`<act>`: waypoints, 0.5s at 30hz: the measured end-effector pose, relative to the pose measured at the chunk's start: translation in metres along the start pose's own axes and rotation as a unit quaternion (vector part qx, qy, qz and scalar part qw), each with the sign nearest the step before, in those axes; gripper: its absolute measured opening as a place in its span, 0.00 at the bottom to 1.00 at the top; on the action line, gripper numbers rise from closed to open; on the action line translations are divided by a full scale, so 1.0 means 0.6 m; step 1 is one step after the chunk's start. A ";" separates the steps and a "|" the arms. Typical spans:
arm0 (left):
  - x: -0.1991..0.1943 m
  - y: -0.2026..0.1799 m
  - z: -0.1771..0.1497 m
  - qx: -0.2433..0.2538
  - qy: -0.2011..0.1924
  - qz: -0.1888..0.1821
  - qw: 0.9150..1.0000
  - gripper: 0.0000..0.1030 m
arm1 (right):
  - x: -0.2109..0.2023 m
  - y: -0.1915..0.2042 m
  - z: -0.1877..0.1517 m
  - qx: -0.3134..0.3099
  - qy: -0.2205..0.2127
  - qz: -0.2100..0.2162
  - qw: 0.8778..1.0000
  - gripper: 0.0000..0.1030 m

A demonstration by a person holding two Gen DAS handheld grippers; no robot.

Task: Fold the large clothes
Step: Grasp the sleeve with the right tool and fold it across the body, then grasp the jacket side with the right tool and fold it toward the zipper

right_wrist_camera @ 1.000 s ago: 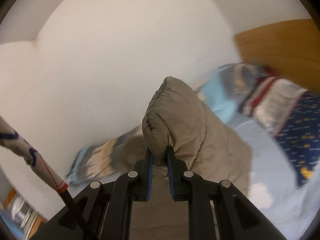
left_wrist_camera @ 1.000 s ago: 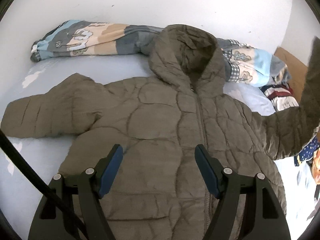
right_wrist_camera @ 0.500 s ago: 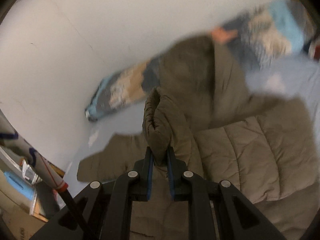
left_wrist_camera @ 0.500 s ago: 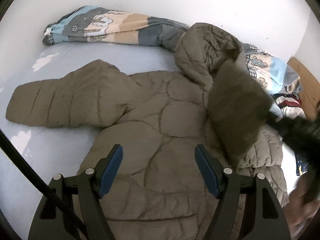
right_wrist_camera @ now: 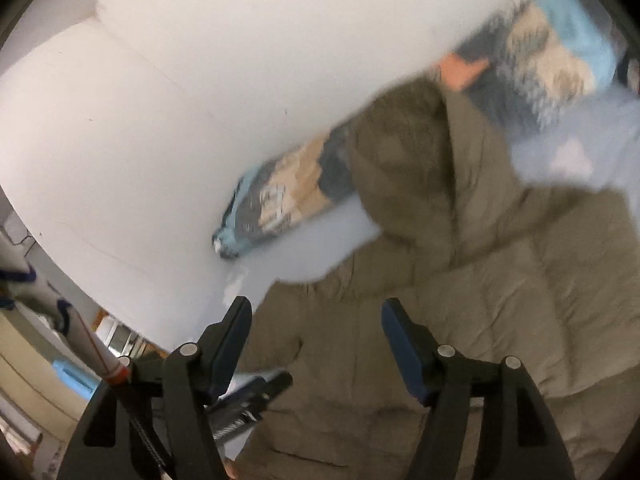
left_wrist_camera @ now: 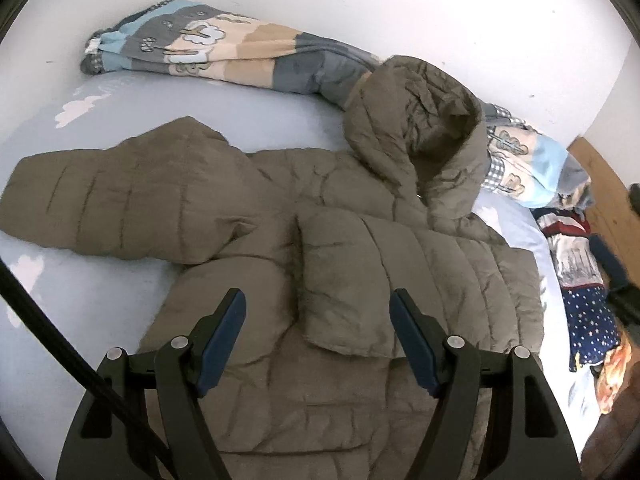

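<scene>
An olive quilted hooded jacket [left_wrist_camera: 280, 360] lies face up on a pale blue bed sheet [left_wrist_camera: 80, 300]. Its right sleeve [left_wrist_camera: 380, 272] is folded across the chest. Its left sleeve [left_wrist_camera: 112, 200] lies stretched out to the left. The hood [left_wrist_camera: 416, 128] rests at the top. My left gripper [left_wrist_camera: 318, 340] is open and empty, hovering above the jacket's lower front. My right gripper [right_wrist_camera: 316, 348] is open and empty above the jacket [right_wrist_camera: 460, 320]; that view is blurred.
A rolled patterned blanket [left_wrist_camera: 208, 52] lies along the white wall behind the hood. More patterned clothes [left_wrist_camera: 580, 264] pile at the bed's right edge by a wooden board [left_wrist_camera: 600, 184]. The blanket [right_wrist_camera: 288, 196] also shows in the right wrist view.
My right gripper carried the right sleeve over the chest, opened and let it go. The sleeve now lies folded on the jacket. My left gripper stayed open over the hem.
</scene>
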State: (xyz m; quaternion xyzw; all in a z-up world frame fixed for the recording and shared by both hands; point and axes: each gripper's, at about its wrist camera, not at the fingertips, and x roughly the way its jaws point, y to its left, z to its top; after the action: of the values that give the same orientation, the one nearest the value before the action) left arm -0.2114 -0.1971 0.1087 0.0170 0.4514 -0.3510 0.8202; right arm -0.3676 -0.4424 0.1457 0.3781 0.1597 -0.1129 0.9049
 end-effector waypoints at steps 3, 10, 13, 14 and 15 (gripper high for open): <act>0.014 -0.012 0.003 0.007 0.010 -0.009 1.000 0.71 | -0.048 -0.006 0.015 0.006 -0.025 -0.062 0.998 0.70; 0.075 -0.026 -0.008 0.024 0.052 0.009 0.998 0.71 | -0.120 -0.188 -0.032 0.119 0.003 -0.221 0.968 0.34; 0.100 -0.023 -0.008 0.028 0.063 0.026 0.997 0.71 | -0.105 -0.250 -0.040 0.140 0.019 -0.236 0.962 0.25; 0.110 -0.020 -0.008 0.029 0.069 0.032 0.997 0.71 | -0.099 -0.271 -0.044 0.150 0.024 -0.238 0.959 0.25; 0.117 -0.016 -0.008 0.029 0.074 0.034 0.996 0.71 | -0.090 -0.289 -0.046 0.157 0.029 -0.240 0.957 0.24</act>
State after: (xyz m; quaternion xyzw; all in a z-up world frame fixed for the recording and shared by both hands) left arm -0.1963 -0.2419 0.0557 0.0818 0.5001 -0.3339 0.7948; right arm -0.4794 -0.5373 0.0355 0.4689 0.2527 -0.3395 0.7753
